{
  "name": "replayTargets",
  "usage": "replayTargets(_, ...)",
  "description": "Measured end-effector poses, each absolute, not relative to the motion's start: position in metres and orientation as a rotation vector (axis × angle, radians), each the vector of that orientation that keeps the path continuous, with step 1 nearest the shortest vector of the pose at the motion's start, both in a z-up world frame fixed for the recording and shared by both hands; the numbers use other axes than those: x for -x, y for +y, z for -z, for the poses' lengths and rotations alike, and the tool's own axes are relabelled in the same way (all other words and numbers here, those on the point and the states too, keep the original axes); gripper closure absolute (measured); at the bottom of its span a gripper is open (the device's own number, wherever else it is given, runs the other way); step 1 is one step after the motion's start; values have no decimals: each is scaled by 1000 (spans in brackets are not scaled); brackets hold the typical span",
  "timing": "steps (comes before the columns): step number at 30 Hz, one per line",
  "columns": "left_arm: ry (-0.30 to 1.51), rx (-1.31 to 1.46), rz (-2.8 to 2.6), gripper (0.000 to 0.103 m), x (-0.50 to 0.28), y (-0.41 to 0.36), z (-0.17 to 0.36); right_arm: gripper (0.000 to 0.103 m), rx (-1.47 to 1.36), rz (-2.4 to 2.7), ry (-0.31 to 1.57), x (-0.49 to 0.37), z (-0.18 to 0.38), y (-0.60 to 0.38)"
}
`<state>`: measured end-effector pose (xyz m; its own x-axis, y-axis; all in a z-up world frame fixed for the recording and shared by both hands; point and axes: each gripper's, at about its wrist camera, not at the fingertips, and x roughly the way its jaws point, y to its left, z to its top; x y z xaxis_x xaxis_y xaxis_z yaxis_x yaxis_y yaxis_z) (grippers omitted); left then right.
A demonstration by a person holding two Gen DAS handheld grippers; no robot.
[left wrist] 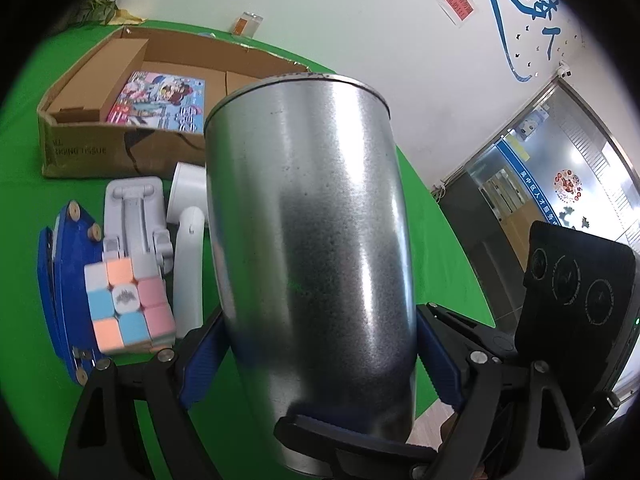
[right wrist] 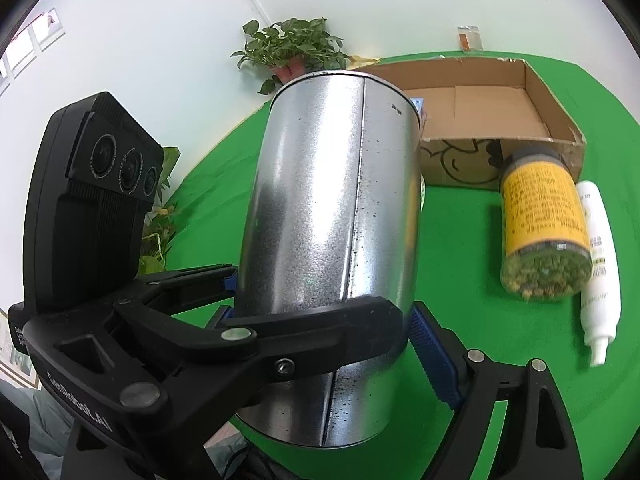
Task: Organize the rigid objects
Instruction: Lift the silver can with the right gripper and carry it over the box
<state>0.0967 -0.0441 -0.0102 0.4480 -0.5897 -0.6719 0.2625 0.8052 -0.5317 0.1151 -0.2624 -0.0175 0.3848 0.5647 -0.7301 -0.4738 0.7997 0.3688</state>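
Both grippers clamp one metal can [left wrist: 304,248] above the green table [left wrist: 440,240] — the left gripper [left wrist: 320,344] and right gripper [right wrist: 324,344] press blue pads against its sides. A cardboard box [right wrist: 500,120] sits behind, seemingly apart.

left gripper [left wrist: 320,356]: angled downward, jaws wide, blue pads pressed on both sides of the metal can [left wrist: 308,216] | right gripper [right wrist: 320,336]: angled downward, jaws wide, clamped on the same can near its base, crossing the left gripper
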Motion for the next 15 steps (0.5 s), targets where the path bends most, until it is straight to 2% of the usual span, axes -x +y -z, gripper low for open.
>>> replayTargets(15,881,266,551,17,-169,-42,-39,19,-81,-653,880,-186,-28,-256)
